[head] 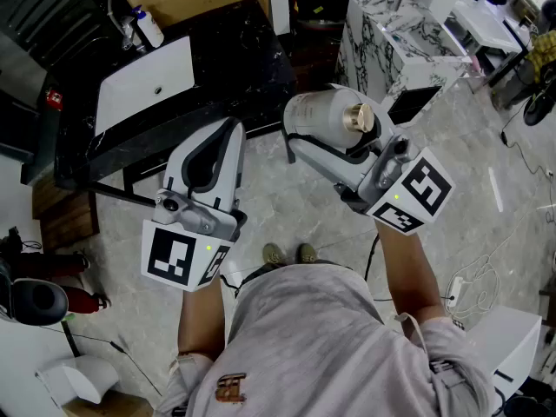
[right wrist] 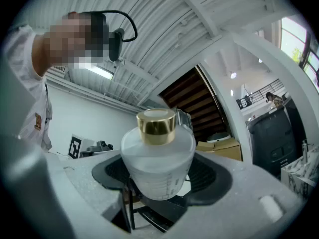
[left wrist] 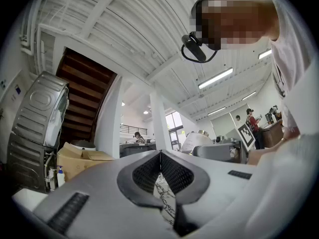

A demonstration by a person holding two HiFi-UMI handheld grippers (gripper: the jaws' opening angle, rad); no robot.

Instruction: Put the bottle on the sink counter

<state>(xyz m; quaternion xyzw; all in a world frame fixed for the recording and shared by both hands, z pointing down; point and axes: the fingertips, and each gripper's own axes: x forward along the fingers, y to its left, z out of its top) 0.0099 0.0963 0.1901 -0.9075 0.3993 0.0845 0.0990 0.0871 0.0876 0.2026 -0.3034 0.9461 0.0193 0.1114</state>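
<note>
Slippage threatens: right gripper (right wrist: 159, 177) clamps wide on the frosted white gold-capped bottle (right wrist: 158, 151) over marble floor (head: 291, 200), well apart from the black sink worktop (head: 250, 59); left gripper (left wrist: 160, 156) closed, empty.

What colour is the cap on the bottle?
Gold: the cap on the bottle shows best in the right gripper view.

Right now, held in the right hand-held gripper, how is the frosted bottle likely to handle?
The bottle looks rigid, perhaps frosted glass, so probably breakable. Its smooth round sides could slip or twist in the right hand-held gripper. Laid down, it would likely roll.
</note>
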